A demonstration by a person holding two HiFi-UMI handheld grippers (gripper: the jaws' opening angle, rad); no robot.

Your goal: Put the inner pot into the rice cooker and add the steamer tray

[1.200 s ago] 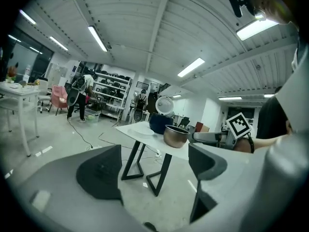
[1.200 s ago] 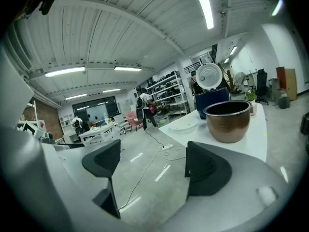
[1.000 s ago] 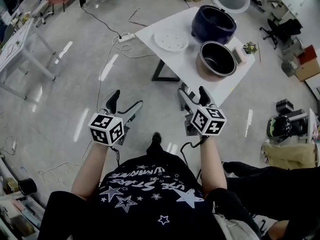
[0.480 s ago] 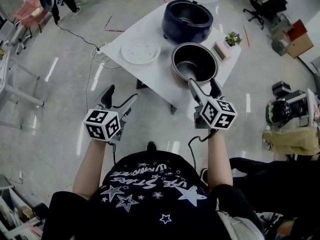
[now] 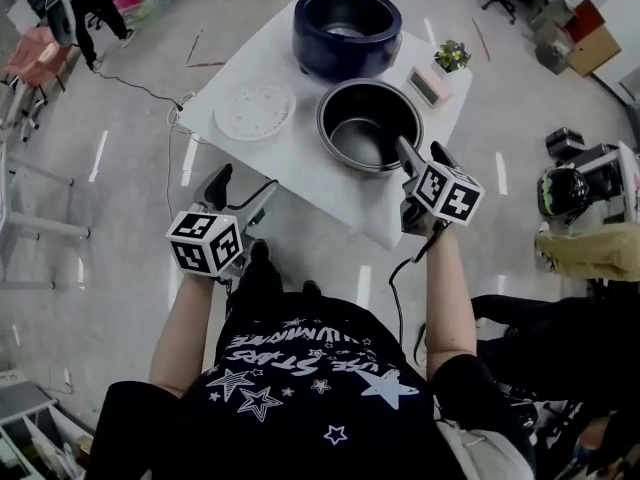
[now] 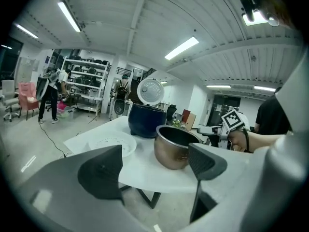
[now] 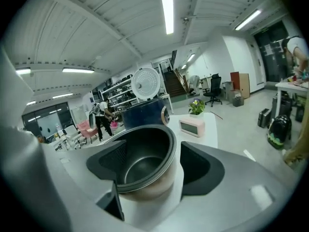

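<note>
Right now the white counter point(image 5: 305, 143) is the largest thing ahead of me. Its near edge lies just beyond my left gripper point(image 5: 246, 182) and under the tips of my right gripper point(image 5: 420, 149). The dark blue rice cooker point(image 5: 345, 28) stands at the far end, well apart from both pairs of jaws. From the right jaws it sits straight beyond the pot, with its round white lid point(image 7: 145, 84) standing up and its well uncovered. The inner pot point(image 5: 368, 123) stands upright and empty on the counter, outside the cooker, right at the right jaws. In the right gripper view its near wall runs between them, one jaw dipping inside the rim and the other outside it. Those jaws have just been closing, but a strip of counter shows between the outer jaw and the pot's wall. I therefore read them as spread around the wall rather than pinching it. The steamer tray point(image 5: 255, 113), a flat white perforated disc, lies on the counter ahead of the left jaws, apart from them and beside the pot. The left jaws stand spread with nothing between them, pointing over the counter's edge. A small pink clock point(image 5: 428, 86) sits just beyond the outer right jaw, near the pot's far side. A little potted plant point(image 5: 452, 56) stands behind the clock.
</note>
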